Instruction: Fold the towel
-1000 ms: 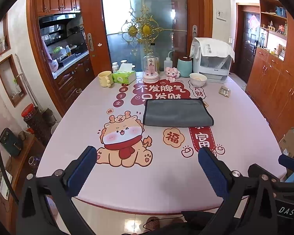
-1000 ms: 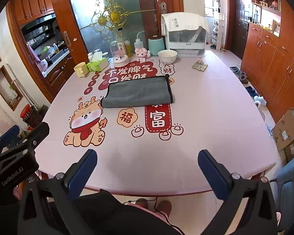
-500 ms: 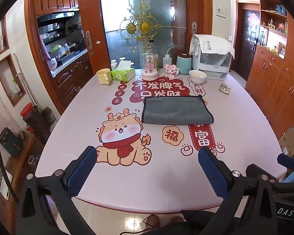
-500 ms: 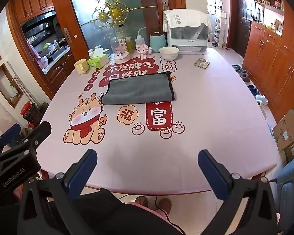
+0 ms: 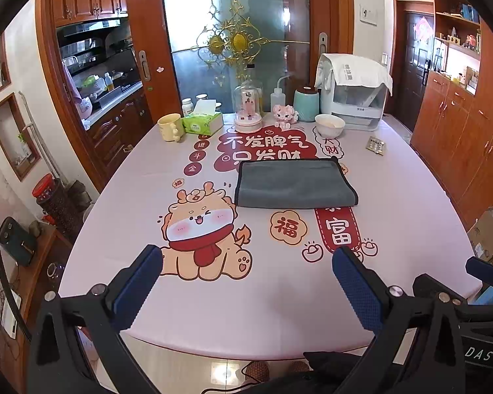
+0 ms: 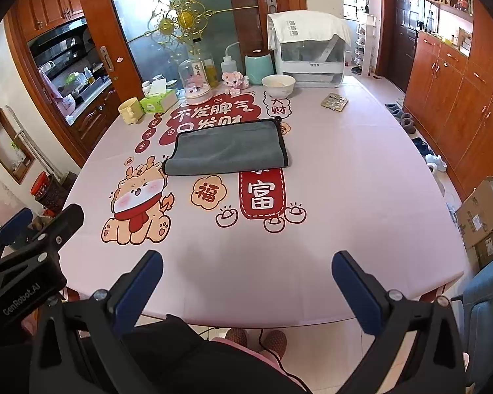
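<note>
Grey towel (image 5: 295, 184) (image 6: 228, 147) is lying flat, already folded over, mid-table on the pink printed tablecloth (image 5: 410, 216), covering part of the red lettering. Left gripper (image 5: 246, 282) is hovering over the near table edge, well short of the towel, fingers spread wide, gripping nothing. Right gripper (image 6: 246, 282) is hanging likewise at the near edge, also spread and empty. White bowl (image 5: 329, 125), yellow mug (image 5: 171, 127) and green tissue box (image 5: 203, 123) are sitting beyond the towel.
</note>
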`<state>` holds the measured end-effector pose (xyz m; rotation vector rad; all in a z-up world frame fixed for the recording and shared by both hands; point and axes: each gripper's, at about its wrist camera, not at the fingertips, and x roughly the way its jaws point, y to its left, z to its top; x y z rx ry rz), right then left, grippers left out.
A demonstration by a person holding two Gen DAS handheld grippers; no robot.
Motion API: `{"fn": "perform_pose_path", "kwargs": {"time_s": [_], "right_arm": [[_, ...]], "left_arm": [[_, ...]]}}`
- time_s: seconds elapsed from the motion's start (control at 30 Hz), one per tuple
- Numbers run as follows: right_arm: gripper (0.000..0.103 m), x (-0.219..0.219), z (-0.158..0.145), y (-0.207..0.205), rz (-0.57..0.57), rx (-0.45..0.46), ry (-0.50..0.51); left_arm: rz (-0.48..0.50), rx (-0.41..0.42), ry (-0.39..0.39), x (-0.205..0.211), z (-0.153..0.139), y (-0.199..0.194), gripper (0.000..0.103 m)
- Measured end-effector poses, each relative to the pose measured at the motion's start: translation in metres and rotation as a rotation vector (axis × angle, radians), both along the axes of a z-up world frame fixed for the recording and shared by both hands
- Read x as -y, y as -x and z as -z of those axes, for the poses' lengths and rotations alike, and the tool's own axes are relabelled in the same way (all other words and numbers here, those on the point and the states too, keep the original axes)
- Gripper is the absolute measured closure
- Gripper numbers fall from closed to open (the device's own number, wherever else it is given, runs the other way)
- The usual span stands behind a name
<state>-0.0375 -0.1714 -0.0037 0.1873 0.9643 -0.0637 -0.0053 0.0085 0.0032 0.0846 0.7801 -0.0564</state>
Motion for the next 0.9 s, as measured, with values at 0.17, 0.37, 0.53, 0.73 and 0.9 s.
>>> {"fn": "perform_pose_path", "kwargs": {"time_s": [0.17,0.37,0.53,0.73,0.9], "right_arm": [[0.000,0.0007,0.0029,-0.0032,0.000,-0.017,0.000],[0.000,0.0020,0.0038,-0.0043,0.000,-0.025,-0.002],[0.000,0.0018,0.0037,-0.0043,0.002,-0.025,-0.003],[0.000,0.0022,0.0040,-0.0045,0.001,-0.026,-0.005],[0.000,0.0021,0.0060,-0.0037,0.002,-0.028,-0.004]], "left_arm": [[-0.003,-0.010,-0.001,-0.0024,0.0014,-0.0049,0.000],[-0.003,-0.012,0.000,-0.0041,0.0015,-0.0070,0.000],[-0.003,-0.012,0.000,-0.0038,0.0014,-0.0072,0.000],[-0.002,-0.013,0.000,-0.0038,0.0016,-0.0076,0.000],[-0.002,-0.014,0.001,-0.0036,0.0015,-0.0077,0.000]]}}
